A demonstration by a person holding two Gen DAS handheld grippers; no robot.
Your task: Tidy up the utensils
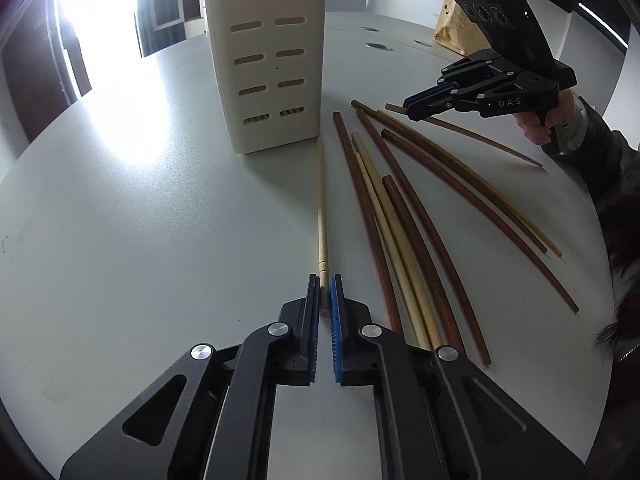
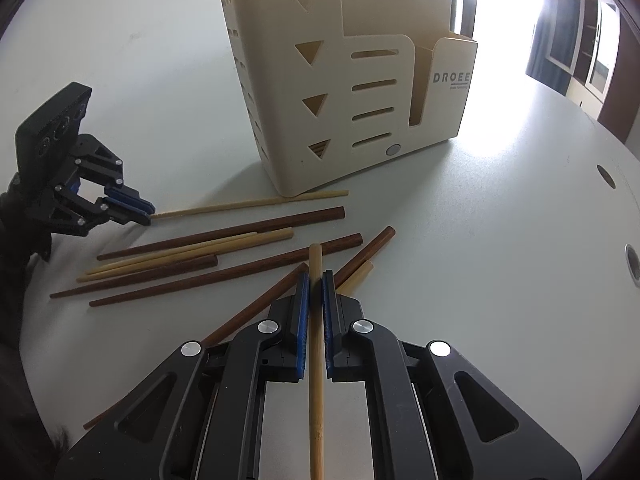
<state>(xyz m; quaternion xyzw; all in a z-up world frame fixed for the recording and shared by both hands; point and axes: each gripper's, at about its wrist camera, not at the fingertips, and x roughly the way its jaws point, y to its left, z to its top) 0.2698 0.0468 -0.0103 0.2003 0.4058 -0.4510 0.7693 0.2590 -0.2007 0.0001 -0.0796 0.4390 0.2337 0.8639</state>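
Note:
A cream slotted utensil holder (image 1: 272, 60) (image 2: 360, 100) stands upright on the grey table. Several dark brown chopsticks (image 1: 404, 216) (image 2: 224, 232) and pale chopsticks (image 1: 384, 216) (image 2: 192, 250) lie loose beside it. My left gripper (image 1: 324, 280) (image 2: 146, 212) is low over the table, shut on the near end of a pale chopstick (image 1: 321, 200) (image 2: 248, 202). That chopstick lies flat, with its far tip at the holder's base. My right gripper (image 2: 316, 276) (image 1: 412, 106) is shut on another pale chopstick (image 2: 317, 360) (image 1: 480, 140), held above the pile.
A brown paper bag (image 1: 452, 20) sits at the far side of the table. Round holes (image 2: 606, 176) (image 1: 378, 46) mark the tabletop. A person's hand (image 1: 536, 124) and dark sleeve hold the right gripper. A bright window glares behind the holder.

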